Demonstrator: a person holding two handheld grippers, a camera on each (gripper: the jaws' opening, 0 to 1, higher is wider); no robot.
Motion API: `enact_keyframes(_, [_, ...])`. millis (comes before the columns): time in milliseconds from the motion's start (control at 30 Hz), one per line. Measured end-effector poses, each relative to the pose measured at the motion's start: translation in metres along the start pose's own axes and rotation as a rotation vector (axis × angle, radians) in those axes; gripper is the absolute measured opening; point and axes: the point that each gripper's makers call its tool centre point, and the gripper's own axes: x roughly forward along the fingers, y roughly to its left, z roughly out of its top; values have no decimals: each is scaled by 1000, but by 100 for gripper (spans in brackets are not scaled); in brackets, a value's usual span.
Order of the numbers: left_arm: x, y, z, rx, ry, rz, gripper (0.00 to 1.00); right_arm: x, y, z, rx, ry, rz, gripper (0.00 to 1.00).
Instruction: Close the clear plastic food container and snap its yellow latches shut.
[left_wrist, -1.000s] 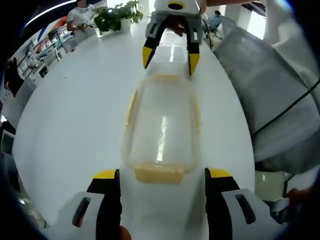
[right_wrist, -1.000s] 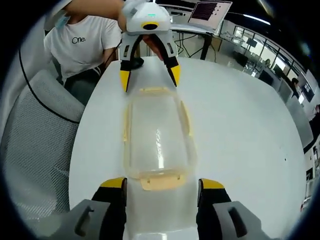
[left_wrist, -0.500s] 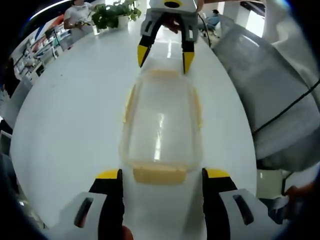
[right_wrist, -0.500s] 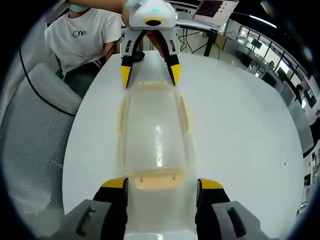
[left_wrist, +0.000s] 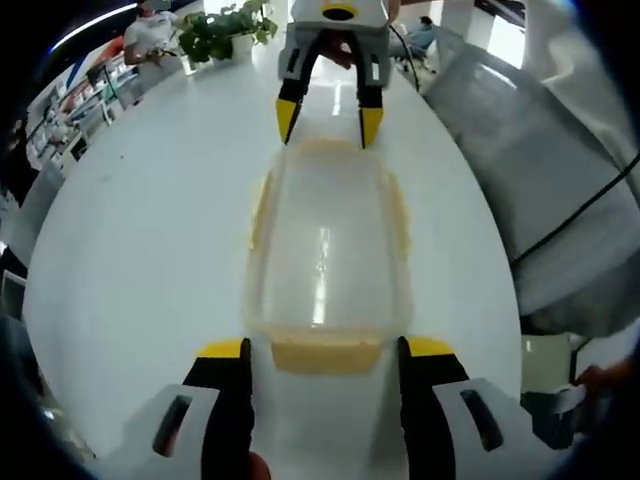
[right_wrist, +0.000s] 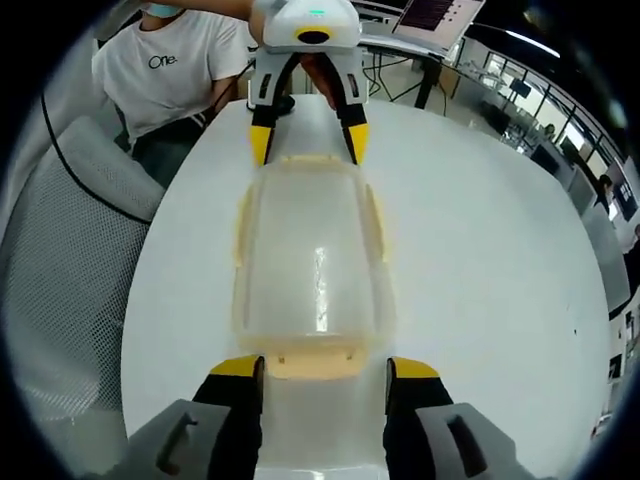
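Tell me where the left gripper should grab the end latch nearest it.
Grip the yellow latch by its flat outer flap, coming straight in along the white table. It sticks out from the container end, squarely between the left gripper's open jaws.

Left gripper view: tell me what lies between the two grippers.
The clear container, lid on, lies lengthwise on the white table between the left gripper and the right gripper; each open gripper faces a yellow end latch.

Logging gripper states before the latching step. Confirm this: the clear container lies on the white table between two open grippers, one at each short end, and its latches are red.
Wrong colour: the latches on the container are yellow, as the right gripper view shows. The rest stands.
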Motion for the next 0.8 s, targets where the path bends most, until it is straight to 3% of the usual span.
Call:
enact_keyframes(200, [1,1,0,-2,-3,7,57,3,2,-1,3,14,23,40])
enact_keyframes(800, [-1,0,1,18,-18,-3,52,4,1,2,-27,-5,52,40])
